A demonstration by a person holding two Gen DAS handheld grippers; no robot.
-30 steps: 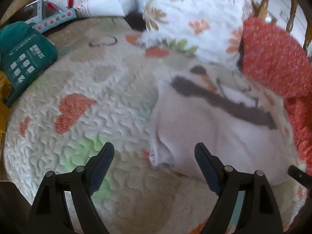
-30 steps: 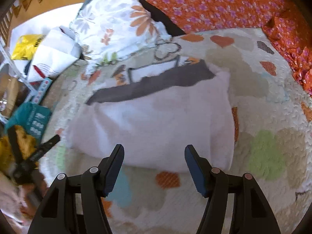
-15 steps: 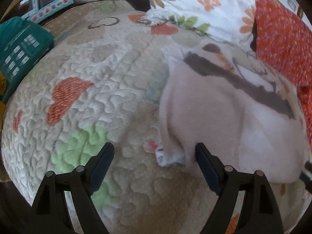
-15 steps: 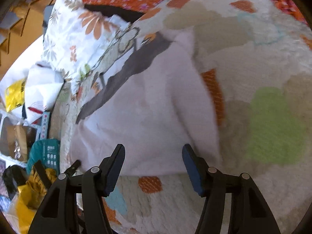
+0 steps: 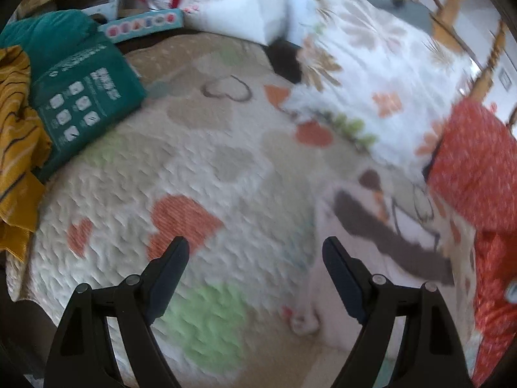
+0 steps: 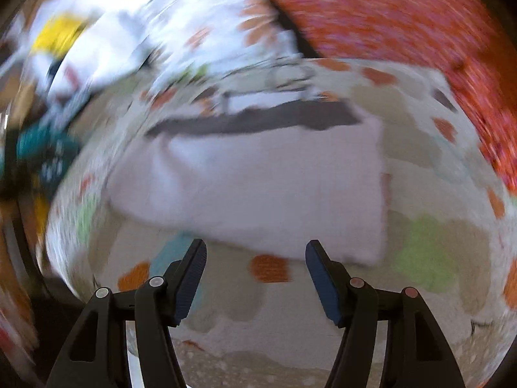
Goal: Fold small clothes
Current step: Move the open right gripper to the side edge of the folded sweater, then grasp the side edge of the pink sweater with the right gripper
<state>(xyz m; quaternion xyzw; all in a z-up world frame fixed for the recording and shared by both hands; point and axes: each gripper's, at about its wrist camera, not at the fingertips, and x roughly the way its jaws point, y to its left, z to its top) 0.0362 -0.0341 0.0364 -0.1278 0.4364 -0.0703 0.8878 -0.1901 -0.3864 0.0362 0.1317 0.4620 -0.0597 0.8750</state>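
Note:
A folded pale pink garment with a dark grey-brown band along its far edge lies flat on the heart-patterned quilt. In the left wrist view the garment shows at the lower right, partly behind the right finger. My left gripper is open and empty over the quilt, to the left of the garment. My right gripper is open and empty, just short of the garment's near edge. Both views are motion-blurred.
A floral pillow and an orange patterned cushion lie beyond the garment. A teal package, a mustard striped cloth and a white bag sit at the quilt's left and far side.
Both grippers have pulled back and swung, still open. The left view has turned left, so the garment has slid to its lower right. The right view now faces the garment squarely.

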